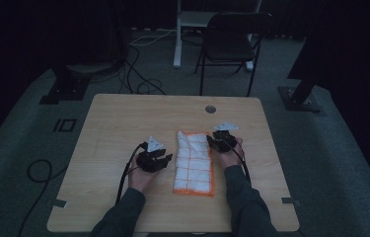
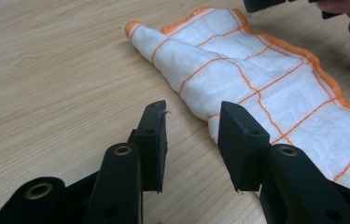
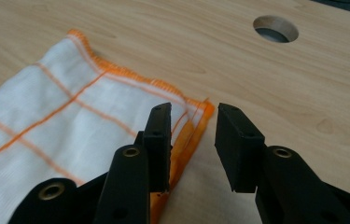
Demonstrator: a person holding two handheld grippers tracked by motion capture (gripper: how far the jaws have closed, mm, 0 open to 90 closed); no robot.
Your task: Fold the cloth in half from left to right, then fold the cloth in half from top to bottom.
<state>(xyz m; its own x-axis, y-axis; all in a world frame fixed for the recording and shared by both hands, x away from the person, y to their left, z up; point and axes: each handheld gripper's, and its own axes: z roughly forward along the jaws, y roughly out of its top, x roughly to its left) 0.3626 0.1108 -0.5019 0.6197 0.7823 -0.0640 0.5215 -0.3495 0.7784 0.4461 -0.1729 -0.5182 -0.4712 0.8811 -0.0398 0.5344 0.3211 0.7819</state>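
A white cloth with orange grid lines and orange hem (image 1: pixel 193 162) lies folded lengthwise in the middle of the wooden table (image 1: pixel 123 118). My left gripper (image 1: pixel 167 158) sits just left of it, open, jaws near the cloth's folded left edge (image 2: pixel 196 88) with nothing between them. My right gripper (image 1: pixel 210 141) is at the cloth's far right corner, open. In the right gripper view that orange-hemmed corner (image 3: pixel 200 114) lies right by the left jaw, at the mouth of the gap (image 3: pixel 192 126). The left gripper view shows my own gap (image 2: pixel 192 128) over bare wood beside the cloth.
A round cable hole (image 1: pixel 210 109) sits in the table beyond the cloth, also in the right gripper view as a cable hole (image 3: pixel 275 29). A black folding chair (image 1: pixel 232 42) and cables on the floor (image 1: pixel 140 79) lie past the table's far edge.
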